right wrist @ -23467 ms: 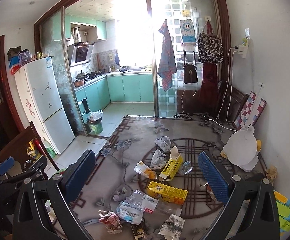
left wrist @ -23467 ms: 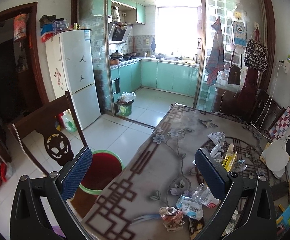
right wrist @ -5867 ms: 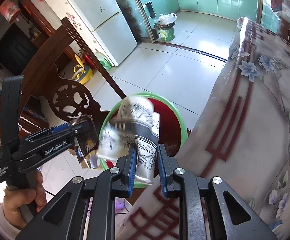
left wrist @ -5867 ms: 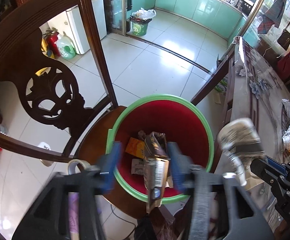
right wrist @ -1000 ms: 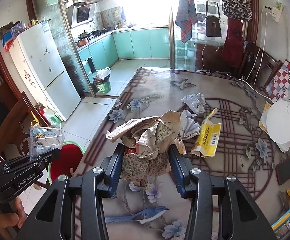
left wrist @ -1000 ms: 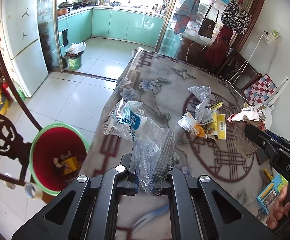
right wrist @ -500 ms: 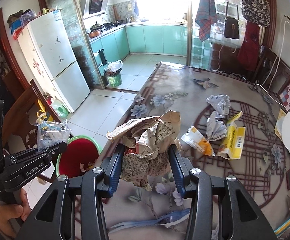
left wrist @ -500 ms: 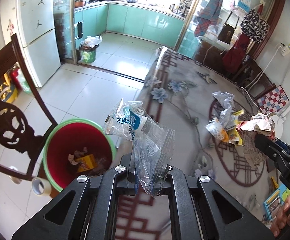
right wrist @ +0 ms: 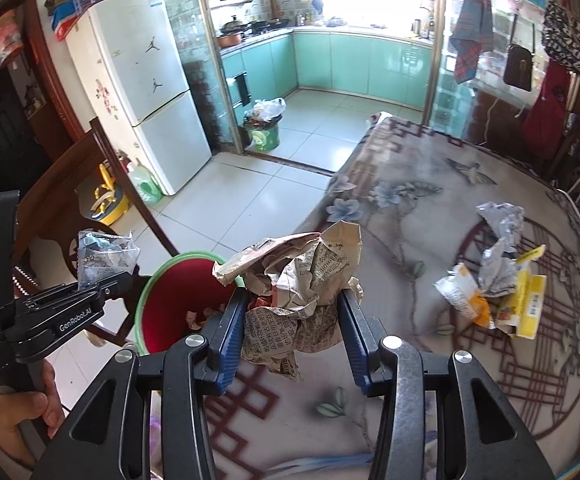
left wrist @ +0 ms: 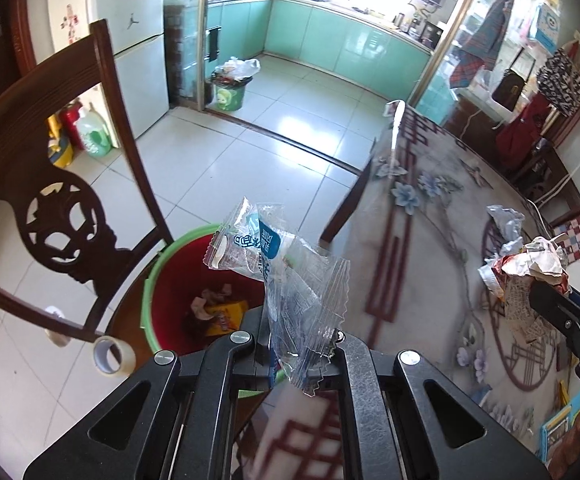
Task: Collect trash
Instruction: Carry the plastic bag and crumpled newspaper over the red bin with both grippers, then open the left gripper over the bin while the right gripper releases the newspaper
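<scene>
1. Currently the red bin (right wrist: 170, 304) with green rim sits on the floor beside the table (right wrist: 430, 216), below both grippers.
2. Right gripper (right wrist: 294, 324) is part-open, pads clamped on a crumpled newspaper wad (right wrist: 298, 280) at the table edge.
3. Left gripper (left wrist: 296, 344) is fully pinched on a clear plastic wrapper (left wrist: 286, 276), hanging above the bin's rim.

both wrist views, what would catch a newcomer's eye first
The trash held in front of each camera: a clear plastic wrapper pinched in the left gripper, and a crumpled newspaper wad clamped in the right gripper. Next, the red bin with a green rim by the table's corner, with more litter left on the table.
</scene>
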{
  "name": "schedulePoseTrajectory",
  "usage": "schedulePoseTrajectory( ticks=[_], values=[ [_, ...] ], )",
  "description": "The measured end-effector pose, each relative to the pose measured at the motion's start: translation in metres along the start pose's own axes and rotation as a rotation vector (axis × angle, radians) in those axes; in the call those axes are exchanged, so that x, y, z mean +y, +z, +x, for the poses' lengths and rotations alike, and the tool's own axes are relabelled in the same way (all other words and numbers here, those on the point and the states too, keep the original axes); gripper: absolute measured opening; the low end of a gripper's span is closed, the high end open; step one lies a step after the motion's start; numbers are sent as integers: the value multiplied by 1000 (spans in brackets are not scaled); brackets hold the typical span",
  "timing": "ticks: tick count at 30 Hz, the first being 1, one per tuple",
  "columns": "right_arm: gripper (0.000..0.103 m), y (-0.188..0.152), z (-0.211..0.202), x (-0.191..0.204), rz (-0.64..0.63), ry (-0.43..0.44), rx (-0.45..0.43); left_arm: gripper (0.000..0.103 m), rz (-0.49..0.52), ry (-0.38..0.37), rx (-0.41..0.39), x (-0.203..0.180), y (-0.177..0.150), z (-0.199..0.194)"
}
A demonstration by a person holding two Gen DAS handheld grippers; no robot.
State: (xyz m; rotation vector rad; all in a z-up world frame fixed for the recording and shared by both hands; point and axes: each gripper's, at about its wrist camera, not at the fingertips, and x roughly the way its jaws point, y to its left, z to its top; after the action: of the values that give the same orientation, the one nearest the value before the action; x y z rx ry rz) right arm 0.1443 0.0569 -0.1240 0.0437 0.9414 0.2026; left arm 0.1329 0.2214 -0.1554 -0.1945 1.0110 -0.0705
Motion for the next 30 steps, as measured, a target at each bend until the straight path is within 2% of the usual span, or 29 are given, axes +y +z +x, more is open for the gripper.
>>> schedulePoseTrajectory(
  ticks=[12,19,26,27,30],
  values=[
    [43,-3,75,53,-17,168,107,7,-65,52,57,52,1,19],
    [43,0,107,78,-75,158,157,7,-68,59,89,64,-1,31],
    [44,5,120,90,-108,174,172,7,-83,55,111,70,4,40],
    [44,6,121,91,-113,183,173,8,-84,54,110,70,5,40],
    [47,6,124,91,-122,193,174,22,-88,53,102,72,8,40]
  ],
)
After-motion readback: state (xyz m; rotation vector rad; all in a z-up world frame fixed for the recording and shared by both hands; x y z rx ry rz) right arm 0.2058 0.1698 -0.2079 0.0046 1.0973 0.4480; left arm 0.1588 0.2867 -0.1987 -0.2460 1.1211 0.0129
